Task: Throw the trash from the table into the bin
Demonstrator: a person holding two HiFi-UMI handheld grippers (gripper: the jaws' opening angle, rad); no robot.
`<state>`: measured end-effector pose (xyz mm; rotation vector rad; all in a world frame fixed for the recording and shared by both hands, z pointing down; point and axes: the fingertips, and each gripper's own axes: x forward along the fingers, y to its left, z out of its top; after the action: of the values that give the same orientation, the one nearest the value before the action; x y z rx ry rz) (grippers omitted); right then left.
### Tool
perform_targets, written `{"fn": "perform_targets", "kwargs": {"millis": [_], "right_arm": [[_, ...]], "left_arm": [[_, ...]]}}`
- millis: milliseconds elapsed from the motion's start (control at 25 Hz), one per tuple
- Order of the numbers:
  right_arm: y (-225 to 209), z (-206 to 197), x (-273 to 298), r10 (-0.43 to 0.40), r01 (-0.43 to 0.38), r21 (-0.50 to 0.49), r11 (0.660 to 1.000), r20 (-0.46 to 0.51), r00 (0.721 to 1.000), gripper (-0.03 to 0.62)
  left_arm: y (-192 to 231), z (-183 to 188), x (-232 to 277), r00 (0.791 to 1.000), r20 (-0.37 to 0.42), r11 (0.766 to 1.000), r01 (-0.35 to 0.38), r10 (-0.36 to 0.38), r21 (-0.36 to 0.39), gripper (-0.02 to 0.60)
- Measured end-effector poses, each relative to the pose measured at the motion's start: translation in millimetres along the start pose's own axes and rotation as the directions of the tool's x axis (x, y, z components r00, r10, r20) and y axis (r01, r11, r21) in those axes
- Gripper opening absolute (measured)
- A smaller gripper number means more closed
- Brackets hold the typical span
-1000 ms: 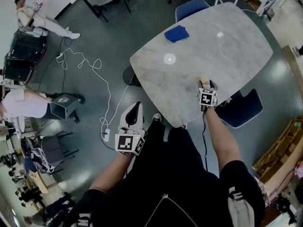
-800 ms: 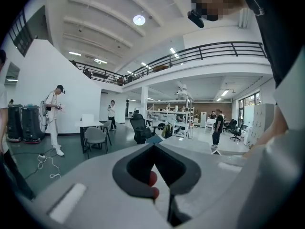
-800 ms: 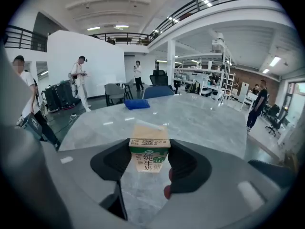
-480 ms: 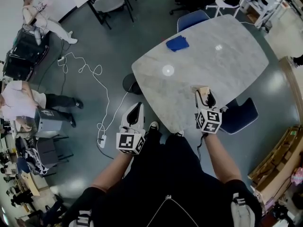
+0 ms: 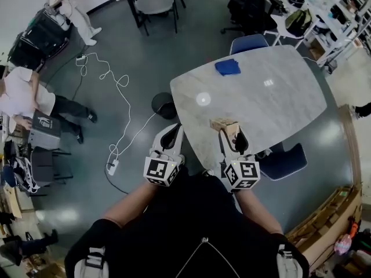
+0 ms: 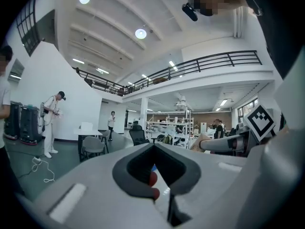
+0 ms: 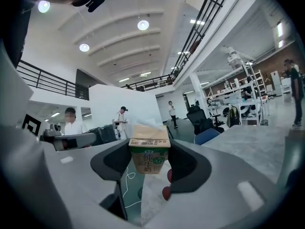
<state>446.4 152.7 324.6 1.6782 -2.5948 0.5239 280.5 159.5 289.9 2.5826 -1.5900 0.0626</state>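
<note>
A small milk carton (image 7: 149, 147), tan on top with green print, stands upright between the fingers of my right gripper (image 7: 150, 162), which is shut on it. In the head view the carton (image 5: 223, 124) hangs over the near left edge of the grey marble table (image 5: 272, 114), with the right gripper (image 5: 230, 131) just behind it. My left gripper (image 5: 169, 133) is held over the floor left of the table. Its jaws meet at the tip with nothing between them (image 6: 153, 149). A dark round bin-like object (image 5: 164, 105) stands on the floor by the table's left edge.
A blue cloth (image 5: 228, 67) and two small white spots lie on the table. Blue chairs (image 5: 250, 42) (image 5: 284, 158) stand at its far and near sides. A white cable (image 5: 116, 97) runs across the floor. People and equipment are at the far left.
My right gripper has come off the table top and moved left and nearer to me, carrying the carton. The left gripper has kept its place by my body.
</note>
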Motion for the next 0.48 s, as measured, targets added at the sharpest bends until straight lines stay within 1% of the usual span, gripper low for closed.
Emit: {"fn": "perform_targets", "kwargs": {"millis": [80,160,320,400,480], "right_arm": [[13.0,2.1,6.0,0.030,-0.030,-0.019,0.999,0.000,1.000,0.268],[31.5,4.3,17.3,0.059,-0.059,-0.043,0.997,-0.001,0.998,0.268],[79.8,-3.1,53.8,0.133,-0.135,-0.081,0.987,-0.031,0.991,0.268],[102.9,-8.8,71.2,0.159,-0.162,-0.103,0.981,-0.039,0.986,0.268],[122.2,-13.4,89.6,0.166,-0.170,-0.121,0.978,-0.040,0.985,0.268]], "left_arm": [[15.5,0.4,-15.7,0.999,-0.008,0.999,-0.046,0.046,0.005,0.000],[40.3,1.9,-34.8,0.994,-0.018,0.994,-0.105,0.105,0.012,0.000],[100.2,4.7,-71.4,0.975,-0.017,0.975,-0.220,0.220,0.008,0.000],[129.7,1.0,-83.4,0.968,-0.017,0.968,-0.252,0.252,0.006,0.000],[161.6,-4.8,-88.0,0.963,-0.020,0.963,-0.270,0.270,0.004,0.000]]}}
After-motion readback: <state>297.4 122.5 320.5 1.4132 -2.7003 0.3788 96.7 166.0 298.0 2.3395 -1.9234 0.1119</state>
